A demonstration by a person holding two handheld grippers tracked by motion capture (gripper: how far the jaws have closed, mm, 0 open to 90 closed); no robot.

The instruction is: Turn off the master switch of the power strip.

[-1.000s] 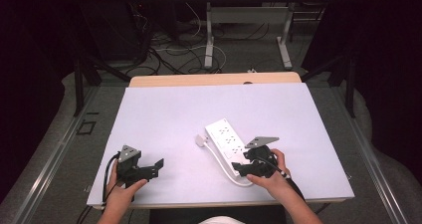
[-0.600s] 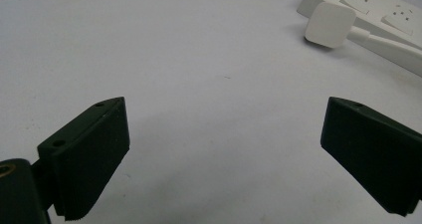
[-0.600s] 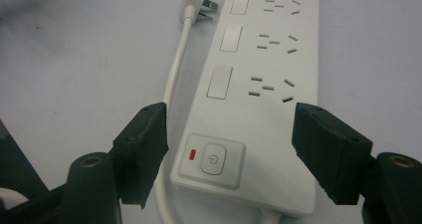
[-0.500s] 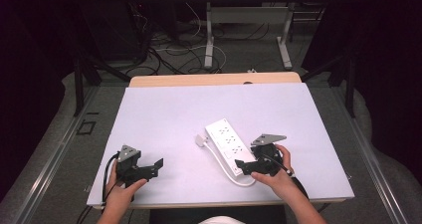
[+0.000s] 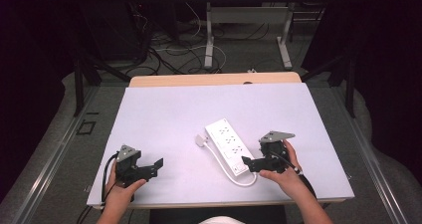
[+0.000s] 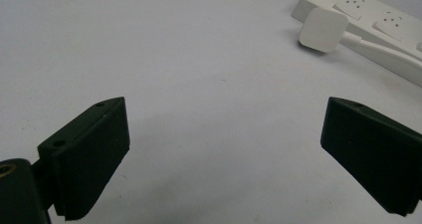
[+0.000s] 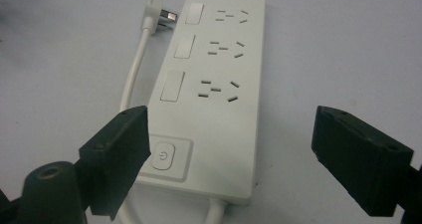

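A white power strip (image 5: 228, 144) lies flat on the white table top (image 5: 164, 114), its plug (image 5: 200, 140) beside the far end and its cable (image 5: 239, 176) looping past the near end. My right gripper (image 5: 247, 163) is at that near end. In the right gripper view the strip (image 7: 214, 84) and its power button (image 7: 163, 157) sit between the jaws of my right gripper (image 7: 234, 134), which have just been opening; the right jaw stands apart from the strip's side. My left gripper (image 5: 158, 165) rests open at the front left. The plug (image 6: 323, 29) lies far beyond its jaws.
The table's front edge (image 5: 214, 203) runs just behind both hands. Bare table top spreads between the two grippers and to the left of the strip. Table legs and loose cables (image 5: 199, 50) are on the floor beyond the far edge.
The right gripper's jaws stand wider apart than a second ago, and that hand has shifted slightly right. The strip and the left gripper have stayed where they were.
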